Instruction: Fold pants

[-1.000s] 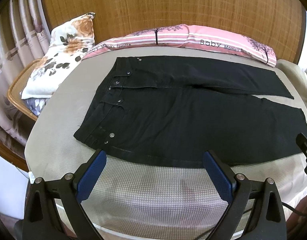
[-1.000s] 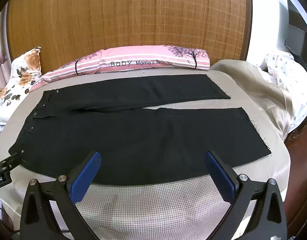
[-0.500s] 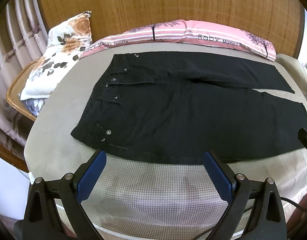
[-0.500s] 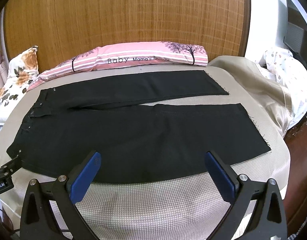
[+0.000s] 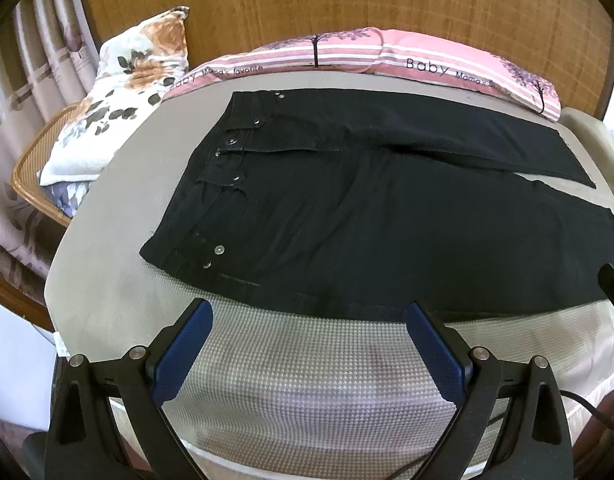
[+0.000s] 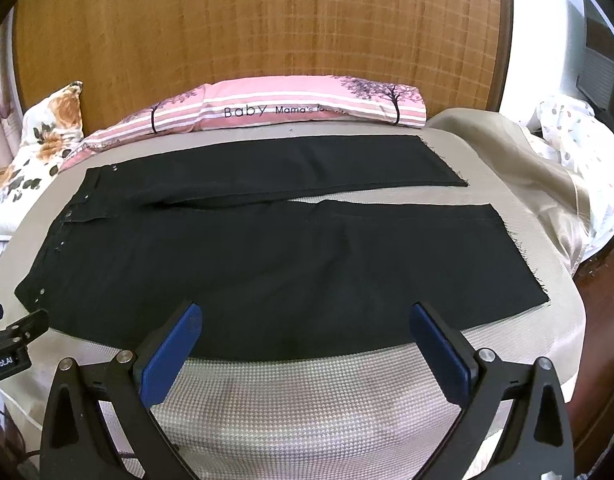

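Jaws on both grippers stand wide apart and hold nothing: the left gripper (image 5: 309,320) hovers near the waistband side, the right gripper (image 6: 305,322) over the near leg's edge. Black pants (image 6: 267,256) lie flat and unfolded on the bed (image 6: 307,400), waist to the left, the two legs slightly splayed toward the right. Likely trouble: pinching only the top layer, or catching the bed cover beneath, which would drag the cloth askew and spoil the fold.
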